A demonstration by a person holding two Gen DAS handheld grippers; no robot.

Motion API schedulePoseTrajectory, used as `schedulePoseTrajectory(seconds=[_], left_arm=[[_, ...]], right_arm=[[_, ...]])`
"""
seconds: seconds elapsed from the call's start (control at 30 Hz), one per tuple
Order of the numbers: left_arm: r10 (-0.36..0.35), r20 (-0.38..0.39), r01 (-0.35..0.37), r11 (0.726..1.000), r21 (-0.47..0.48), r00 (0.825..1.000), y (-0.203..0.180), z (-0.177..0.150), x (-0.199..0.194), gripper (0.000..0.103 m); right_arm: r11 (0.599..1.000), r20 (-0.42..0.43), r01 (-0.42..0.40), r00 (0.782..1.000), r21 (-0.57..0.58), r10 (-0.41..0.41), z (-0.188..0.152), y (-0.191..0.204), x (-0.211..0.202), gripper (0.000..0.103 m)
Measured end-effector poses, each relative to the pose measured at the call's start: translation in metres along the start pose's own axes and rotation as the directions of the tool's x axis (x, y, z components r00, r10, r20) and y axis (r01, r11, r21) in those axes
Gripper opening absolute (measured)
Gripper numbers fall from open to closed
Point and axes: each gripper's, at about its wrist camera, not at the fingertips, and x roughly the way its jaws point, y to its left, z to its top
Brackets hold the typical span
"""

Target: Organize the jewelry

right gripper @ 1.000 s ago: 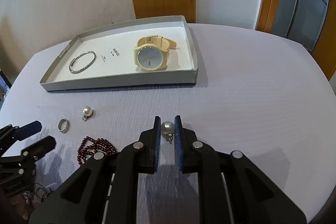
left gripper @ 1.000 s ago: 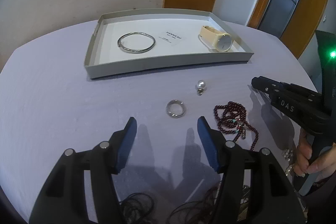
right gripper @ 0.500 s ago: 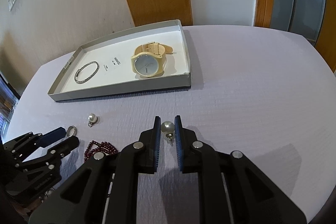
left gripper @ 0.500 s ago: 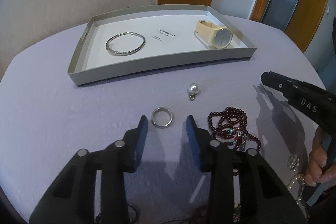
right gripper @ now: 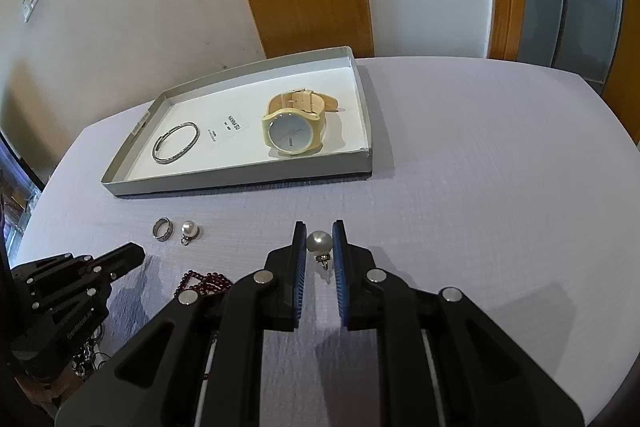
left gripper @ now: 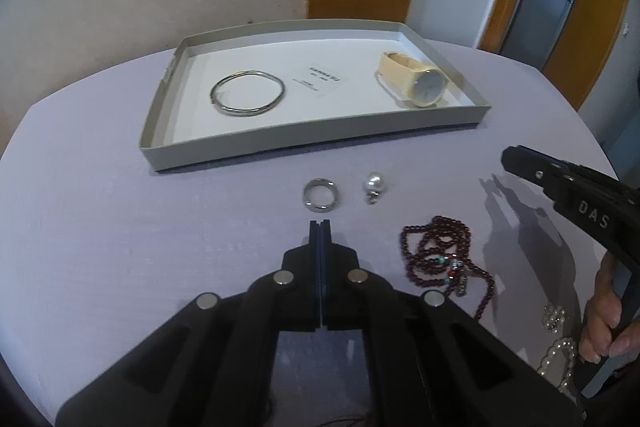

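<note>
right wrist alone shows right hand-held gripper (right gripper: 319,241) clamping pearl (right gripper: 319,242); left's closed, empty.

I can't read the small print on the card (left gripper: 324,80), and the pearl strand (left gripper: 558,355) runs off the frame's lower right.

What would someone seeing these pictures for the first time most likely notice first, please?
Probably the pearl pendant pinched between the fingers of the right gripper, just above the lilac tablecloth. Next, the grey tray at the far side of the table, holding a cream watch at its right end and a silver bangle at its left. The left gripper is shut on nothing, just short of a silver ring.
</note>
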Motion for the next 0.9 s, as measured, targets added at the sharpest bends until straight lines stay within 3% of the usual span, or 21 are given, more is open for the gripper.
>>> schedulePoseTrajectory(seconds=[0.27,0.3,0.33,0.4,0.9], left_arm=[[0.000,0.000,0.000,1.000,0.009,1.000,0.004,-0.004,-0.003,0.003],[-0.008,0.001,0.008,1.000,0.002,1.000,0.004,-0.002,-0.003,0.012],[-0.017,0.002,0.017,1.000,-0.005,1.000,0.004,0.001,-0.002,0.029],[-0.013,0.014,0.013,1.000,0.000,1.000,0.000,0.005,-0.001,0.046],[0.036,-0.006,-0.035,0.997,0.076,0.999,-0.019,0.018,0.026,0.042]], right_arm=[[1.000,0.001,0.002,1.000,0.005,-0.002,0.001,0.001,0.001,0.014],[1.000,0.001,0.001,1.000,0.005,-0.001,0.001,0.000,0.002,0.014],[1.000,0.002,0.001,1.000,0.005,-0.001,0.001,0.001,0.001,0.014],[1.000,0.004,-0.001,1.000,0.010,0.001,0.001,-0.001,0.001,0.014],[0.999,0.008,-0.021,1.000,0.040,0.020,0.002,-0.008,0.001,0.014]])
